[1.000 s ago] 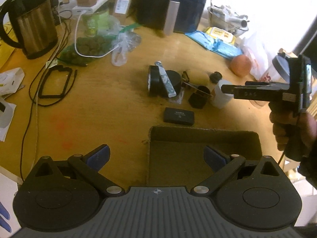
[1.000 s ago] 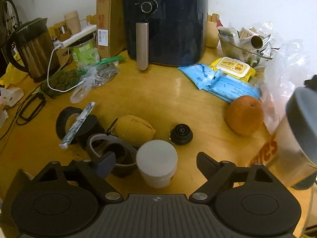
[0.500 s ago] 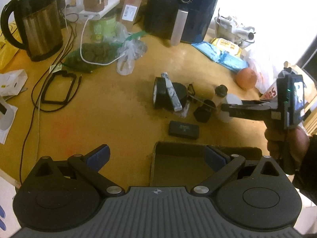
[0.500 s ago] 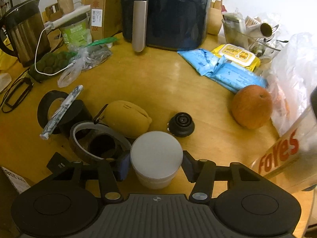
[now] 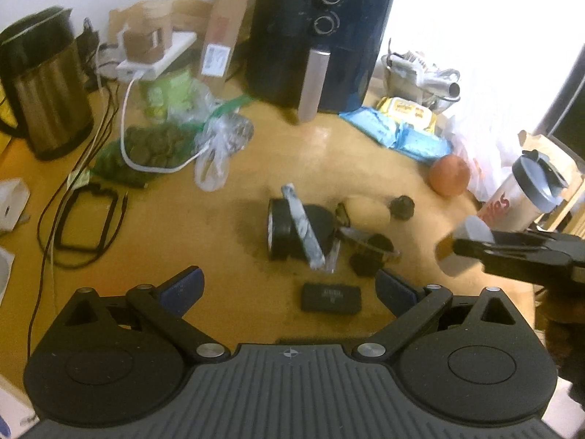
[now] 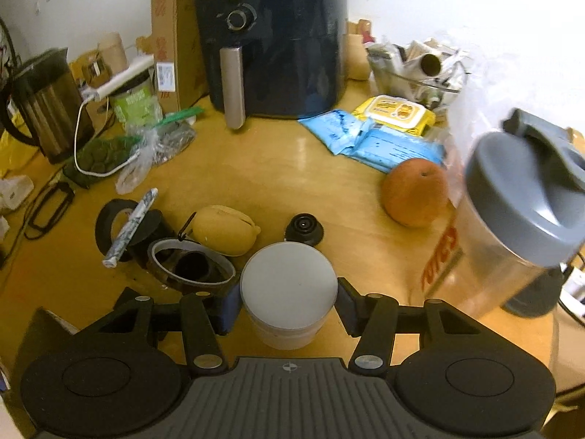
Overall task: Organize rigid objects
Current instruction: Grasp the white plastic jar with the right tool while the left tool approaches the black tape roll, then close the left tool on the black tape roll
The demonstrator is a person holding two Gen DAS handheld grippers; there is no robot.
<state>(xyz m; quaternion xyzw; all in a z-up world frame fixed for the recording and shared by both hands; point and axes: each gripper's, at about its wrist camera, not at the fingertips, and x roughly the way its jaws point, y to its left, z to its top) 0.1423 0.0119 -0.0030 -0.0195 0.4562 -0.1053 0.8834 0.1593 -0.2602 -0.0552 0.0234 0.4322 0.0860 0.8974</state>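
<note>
Right claw (image 6: pixel 289 301) clamping white jar (image 6: pixel 289 292), left claw (image 5: pixel 289 289) spread wide

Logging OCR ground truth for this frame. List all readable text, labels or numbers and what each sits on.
"FoYes", red, partly legible: shaker bottle.
Red characters, unreadable: cardboard box.
Barcode label on that box: too small.
Green tub label: blurred.
Yellow wipes pack print: blurred.
Small black case marking: unreadable.
Air fryer dial marks: too small.
White jar held in the right gripper: no text.
</note>
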